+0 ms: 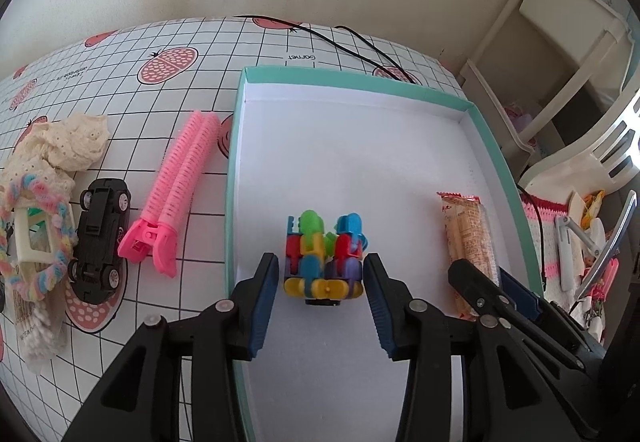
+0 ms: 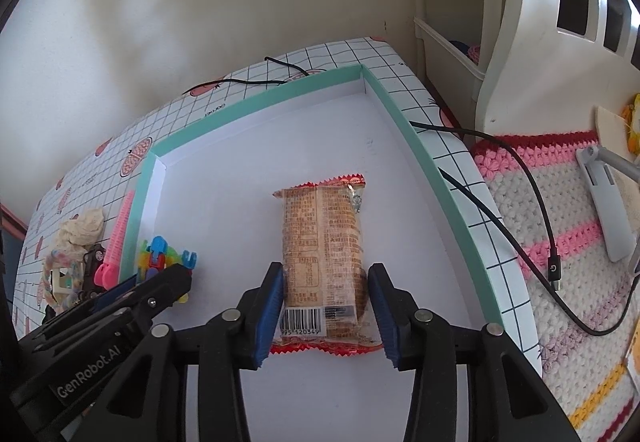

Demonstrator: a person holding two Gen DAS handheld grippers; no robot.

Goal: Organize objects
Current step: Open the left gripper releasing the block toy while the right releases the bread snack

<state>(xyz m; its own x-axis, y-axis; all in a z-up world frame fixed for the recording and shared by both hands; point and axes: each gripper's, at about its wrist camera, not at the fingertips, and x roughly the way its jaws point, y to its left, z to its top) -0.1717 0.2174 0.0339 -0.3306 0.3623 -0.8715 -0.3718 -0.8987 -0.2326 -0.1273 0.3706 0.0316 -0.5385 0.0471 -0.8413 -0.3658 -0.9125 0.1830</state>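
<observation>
A teal-rimmed white box [image 1: 236, 162] lies on the gridded tablecloth. Inside it, a colourful block toy [image 1: 324, 256] sits between the fingers of my left gripper [image 1: 321, 284], which is open around it with small gaps on each side. A snack packet [image 2: 322, 258] lies in the box at the right; it also shows in the left wrist view [image 1: 468, 242]. My right gripper [image 2: 326, 298] is open, its fingers either side of the packet's near end. The toy [image 2: 160, 256] and the box rim [image 2: 440, 178] also show in the right wrist view.
Left of the box lie a pink hair roller clip [image 1: 172, 194], a black toy car [image 1: 100, 238], a cream lace cloth [image 1: 68, 142] and a pastel fuzzy frame [image 1: 32, 238]. A black cable [image 2: 532, 226] runs over the box's right edge onto a crocheted mat [image 2: 568, 242]. White shelves [image 1: 560, 54] stand at the right.
</observation>
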